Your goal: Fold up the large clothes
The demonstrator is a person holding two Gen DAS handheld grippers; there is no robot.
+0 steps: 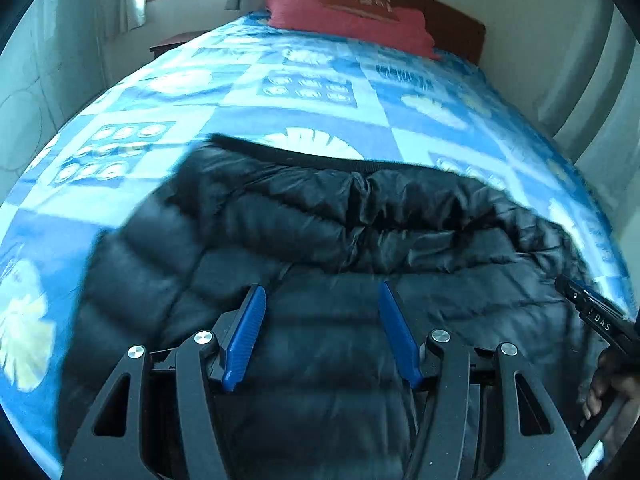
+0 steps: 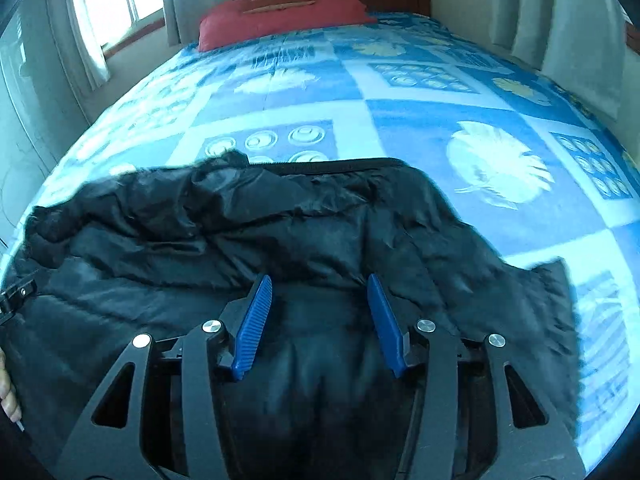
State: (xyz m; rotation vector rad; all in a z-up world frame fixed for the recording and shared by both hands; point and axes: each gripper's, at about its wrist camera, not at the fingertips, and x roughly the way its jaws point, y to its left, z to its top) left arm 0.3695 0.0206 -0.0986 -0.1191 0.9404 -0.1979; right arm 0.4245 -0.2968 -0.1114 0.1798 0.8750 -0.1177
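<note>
A black puffer jacket [image 1: 320, 216] lies spread across the near end of the bed, its ribbed hem or collar band along the far edge. In the right wrist view the same jacket [image 2: 240, 220] looks crumpled, with a flap reaching out to the right. My left gripper [image 1: 321, 286] hovers over the jacket's middle, blue pads apart, nothing between them. Over the jacket's right half, my right gripper [image 2: 319, 278] is open too, with its pads clear of the fabric. A hand [image 1: 612, 392] holding the other tool shows at the right edge of the left wrist view.
The bed carries a blue patterned bedspread [image 2: 420, 120] with white flower prints. A red pillow [image 2: 280, 12] lies against the wooden headboard [image 1: 452, 20] at the far end. A window with curtains [image 2: 104, 12] is at the far left, a wall close on the right.
</note>
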